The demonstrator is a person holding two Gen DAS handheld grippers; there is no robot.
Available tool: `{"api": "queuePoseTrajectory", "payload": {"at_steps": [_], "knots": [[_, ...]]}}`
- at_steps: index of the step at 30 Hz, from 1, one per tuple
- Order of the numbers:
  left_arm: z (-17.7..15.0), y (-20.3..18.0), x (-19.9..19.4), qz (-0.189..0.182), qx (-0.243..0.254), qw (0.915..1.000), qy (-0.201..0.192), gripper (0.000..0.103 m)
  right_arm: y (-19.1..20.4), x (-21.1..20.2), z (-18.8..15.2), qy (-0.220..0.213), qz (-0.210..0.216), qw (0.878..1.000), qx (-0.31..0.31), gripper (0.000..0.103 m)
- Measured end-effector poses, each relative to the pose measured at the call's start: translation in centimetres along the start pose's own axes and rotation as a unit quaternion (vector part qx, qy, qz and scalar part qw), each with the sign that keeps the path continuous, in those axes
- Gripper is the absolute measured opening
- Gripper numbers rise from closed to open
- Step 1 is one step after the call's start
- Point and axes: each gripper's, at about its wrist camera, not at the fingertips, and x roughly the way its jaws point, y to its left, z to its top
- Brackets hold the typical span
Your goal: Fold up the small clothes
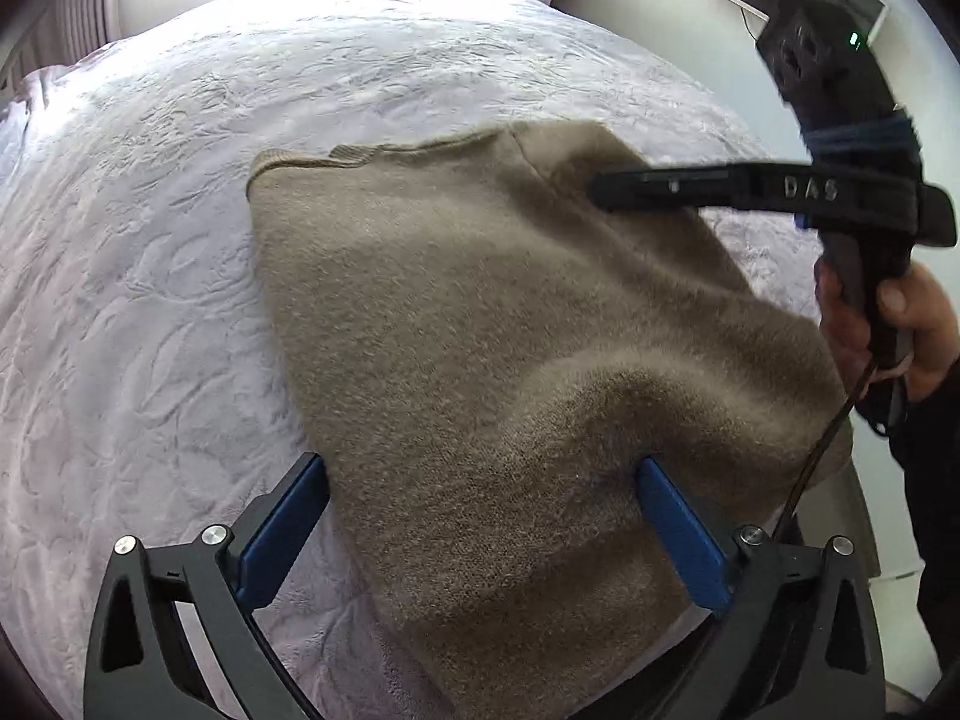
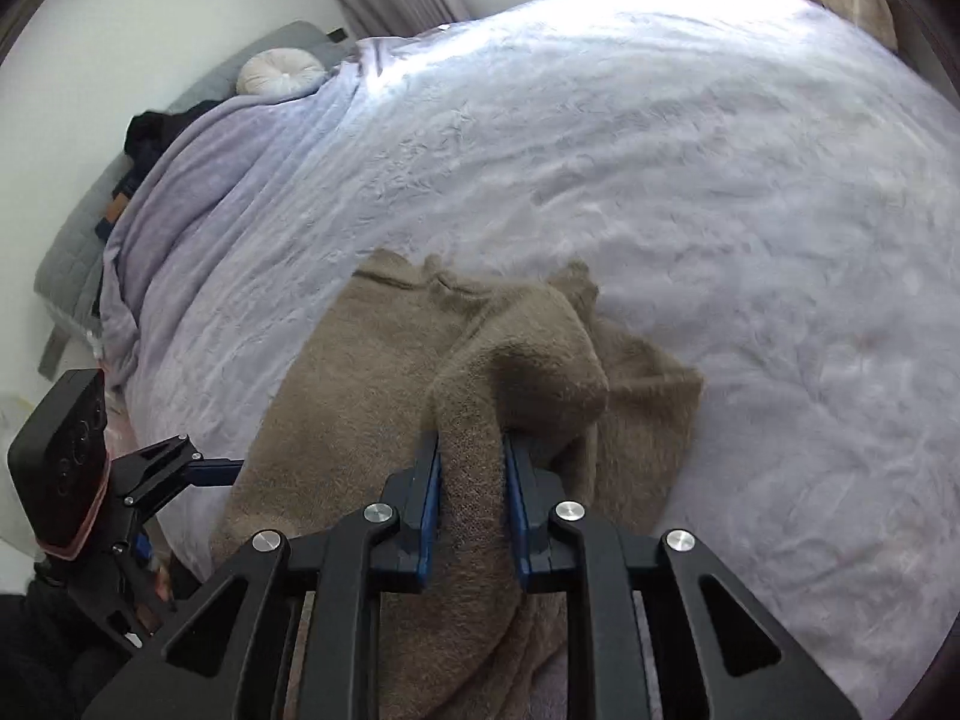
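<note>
The left hand-held gripper (image 1: 480, 480) stood nearest the lens, its blue fingers (image 1: 287, 525) spread as wide as they go on either side of the near part of a brown fleece garment (image 1: 456, 324), pressing on nothing. One finger lay at the cloth's left edge and the other against a raised hump of fabric. The garment lay spread on a pale lilac bedspread (image 1: 150, 240), close to the bed's near edge, its ribbed hem towards the far side. The right hand-held gripper (image 2: 471, 474) had its jaws drawn close together on a bunched fold of the same garment, lifted above the rest of the cloth. In the left wrist view it reached over the garment's far right corner, held by a person's hand (image 1: 900, 324). A round cushion (image 2: 279, 72) sat at the bed's far left corner.
</note>
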Motion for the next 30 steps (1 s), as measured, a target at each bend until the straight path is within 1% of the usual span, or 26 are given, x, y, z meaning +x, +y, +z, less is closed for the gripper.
{"api": "queuePoseTrajectory", "payload": {"at_steps": [1,2,3,4,5,6,7,9,11,12,13,14,15,16,17,18,19,20,21,22,23,24,25,26,28,30], "knots": [[0.0,-0.2,0.0,0.000,0.003,1.0000,0.000,0.102,0.4,-0.5,0.1,-0.013,-0.008,1.000,-0.021,0.016],[0.1,-0.4,0.2,-0.001,0.005,1.0000,0.001,0.102,0.1,-0.8,0.1,-0.021,-0.012,0.999,-0.023,0.016],[0.2,-0.5,0.5,-0.003,0.004,1.0000,0.004,0.102,-0.7,-0.6,0.0,-0.017,-0.026,0.999,-0.019,0.016],[0.3,-0.7,0.8,-0.006,0.003,1.0000,0.007,0.102,-1.7,0.0,-0.1,-0.006,-0.052,0.999,-0.013,0.018],[0.2,-0.8,1.0,-0.007,0.003,0.9999,0.013,0.102,-3.0,0.7,-0.4,0.010,-0.057,0.998,0.003,0.020],[0.1,-1.0,1.2,-0.003,0.007,0.9998,0.017,0.102,-3.5,0.6,-0.6,0.013,-0.044,0.999,0.018,0.023],[0.0,-1.0,1.0,0.000,0.012,0.9998,0.017,0.102,-3.7,0.1,-0.8,0.006,-0.034,0.999,0.032,0.026],[0.0,-0.8,0.5,-0.005,0.008,0.9997,0.020,0.102,-2.7,-1.7,-1.1,-0.014,-0.043,0.999,0.025,0.027],[0.3,-0.1,-0.3,-0.015,-0.007,0.9997,0.020,0.102,-0.6,-4.0,-2.0,-0.037,-0.072,0.997,-0.013,0.027],[0.3,0.3,-0.9,-0.017,-0.010,0.9997,0.011,0.102,1.0,-5.2,-2.8,-0.047,-0.080,0.995,-0.043,0.028],[0.3,0.6,-1.7,-0.016,-0.014,0.9998,0.002,0.102,2.6,-6.1,-3.5,-0.051,-0.074,0.993,-0.071,0.032],[0.3,1.1,-2.4,-0.018,-0.019,0.9996,-0.008,0.102,4.8,-6.9,-4.7,-0.050,-0.049,0.992,-0.109,0.037],[0.3,1.6,-2.9,-0.024,-0.027,0.9993,-0.014,0.102,6.4,-7.3,-5.5,-0.046,-0.027,0.989,-0.135,0.053],[0.5,2.1,-3.0,-0.027,-0.036,0.9989,-0.016,0.102,7.9,-7.5,-6.3,-0.042,-0.007,0.986,-0.160,0.065],[0.7,2.4,-3.0,-0.026,-0.042,0.9986,-0.016,0.102,9.5,-7.4,-7.2,-0.043,0.012,0.981,-0.186,0.067],[0.8,2.8,-2.9,-0.022,-0.052,0.9983,-0.014,0.102,10.3,-7.1,-7.6,-0.041,0.017,0.979,-0.200,0.067],[0.8,3.1,-2.8,-0.018,-0.057,0.9982,-0.011,0.102,10.9,-6.3,-7.9,-0.032,0.010,0.977,-0.211,0.066],[0.8,3.3,-2.3,-0.007,-0.059,0.9982,-0.002,0.102,10.6,-5.0,-8.2,-0.016,-0.017,0.976,-0.216,0.066],[0.6,3.3,-1.7,0.015,-0.056,0.9983,0.011,0.102,9.8,-3.9,-8.5,0.000,-0.037,0.977,-0.208,0.066],[0.8,3.5,-1.3,0.020,-0.054,0.9982,0.017,0.102,8.4,-3.0,-8.9,0.019,-0.038,0.982,-0.186,0.062],[0.4,3.6,-1.0,0.008,-0.057,0.9981,0.022,0.102,6.7,-2.3,-9.4,0.032,-0.018,0.987,-0.157,0.060],[0.0,3.9,-0.7,-0.008,-0.067,0.9974,0.026,0.102,5.3,-2.3,-9.8,0.028,0.005,0.991,-0.134,0.058],[-0.2,4.1,-0.5,-0.014,-0.077,0.9966,0.025,0.102,4.6,-2.5,-10.1,0.019,0.016,0.993,-0.120,0.056],[-0.2,4.2,-0.4,-0.016,-0.080,0.9963,0.026,0.102,4.3,-2.7,-10.3,0.011,0.020,0.994,-0.111,0.055],[0.0,4.3,-0.5,-0.013,-0.078,0.9965,0.027,0.102,4.8,-2.7,-10.3,0.010,0.010,0.993,-0.117,0.055],[0.2,3.9,-1.6,0.000,-0.066,0.9977,0.016,0.102,5.4,-2.7,-10.5,0.018,-0.006,0.990,-0.138,0.056]]}}
